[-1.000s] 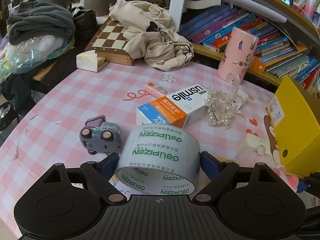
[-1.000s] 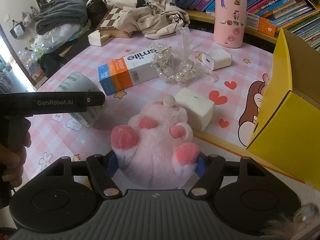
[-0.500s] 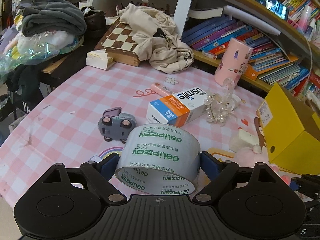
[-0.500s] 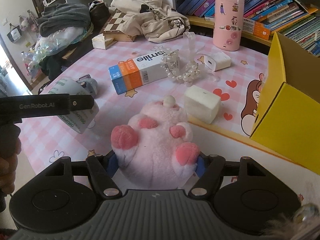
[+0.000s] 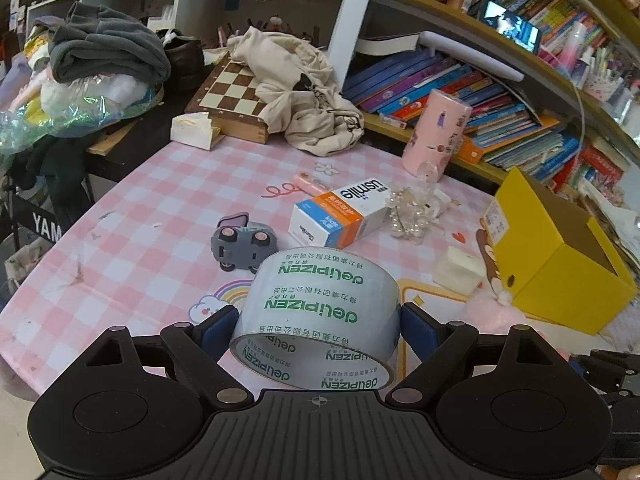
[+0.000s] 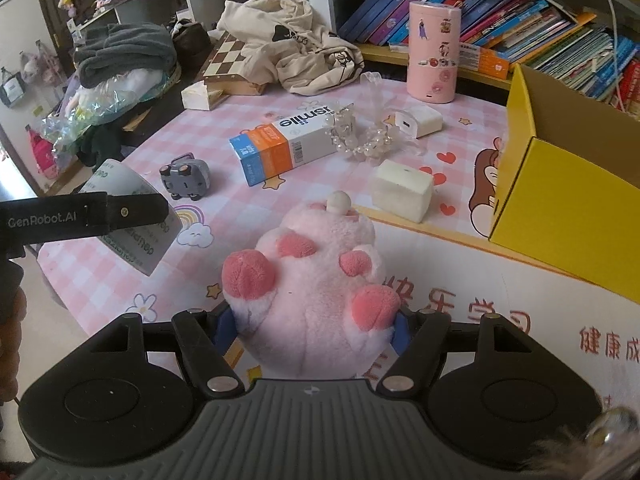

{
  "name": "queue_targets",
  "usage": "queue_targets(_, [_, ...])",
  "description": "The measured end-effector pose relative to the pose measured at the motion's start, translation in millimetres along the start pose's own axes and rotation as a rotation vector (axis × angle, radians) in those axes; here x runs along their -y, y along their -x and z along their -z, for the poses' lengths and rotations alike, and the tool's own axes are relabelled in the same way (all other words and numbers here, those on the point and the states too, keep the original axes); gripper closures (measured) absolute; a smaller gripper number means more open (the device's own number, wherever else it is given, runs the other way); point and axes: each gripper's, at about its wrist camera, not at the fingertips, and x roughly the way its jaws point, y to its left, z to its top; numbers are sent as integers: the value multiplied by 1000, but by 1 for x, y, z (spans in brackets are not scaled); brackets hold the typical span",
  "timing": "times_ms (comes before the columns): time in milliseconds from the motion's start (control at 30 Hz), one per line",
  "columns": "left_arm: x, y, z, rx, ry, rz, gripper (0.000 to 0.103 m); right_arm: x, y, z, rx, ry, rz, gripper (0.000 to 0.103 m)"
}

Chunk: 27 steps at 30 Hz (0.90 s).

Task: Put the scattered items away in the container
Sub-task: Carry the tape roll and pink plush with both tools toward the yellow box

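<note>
Left gripper (image 5: 318,322): closed on a roll of tape (image 5: 320,314), blue pads pressing its two sides; the roll is clear of the worktop, its open end facing the camera.
Right gripper (image 6: 314,326): closed on a pink plush paw (image 6: 316,280), pads pushed into the fur at both sides, the darker pink toe pads facing up.
Left gripper seen from the right wrist view: a black finger crosses in front of the tape at the left edge.
Yellow box (image 6: 568,184): open-topped, at the right side of the worktop; what is inside cannot be told.
Worktop (image 5: 160,200): pink checked cloth with cartoon prints.
Toy car (image 5: 243,246): grey, lying on its side, wheels showing, just beyond the tape.
Toothpaste carton (image 6: 286,146): blue, orange and white, lying flat near the middle.
Bead bracelet (image 6: 360,136): touching the carton's white end.
White blocks: one (image 6: 402,190) between the plush paw and the yellow box, another (image 6: 416,120) beyond the beads.
Pink cylinder (image 6: 434,52): upright at the far edge, in front of the bookshelf.
Pink tube (image 5: 310,184): lying behind the carton.
</note>
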Motion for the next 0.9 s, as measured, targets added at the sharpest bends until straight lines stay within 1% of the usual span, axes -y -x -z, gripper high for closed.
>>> queue_targets(500, [-5,41,14,34,-48,76,15,-26,38,31,58,-60,54,34])
queue_targets(900, [-6,65,23,59,-75,134,15,-41,59,43,104,-81,93,34])
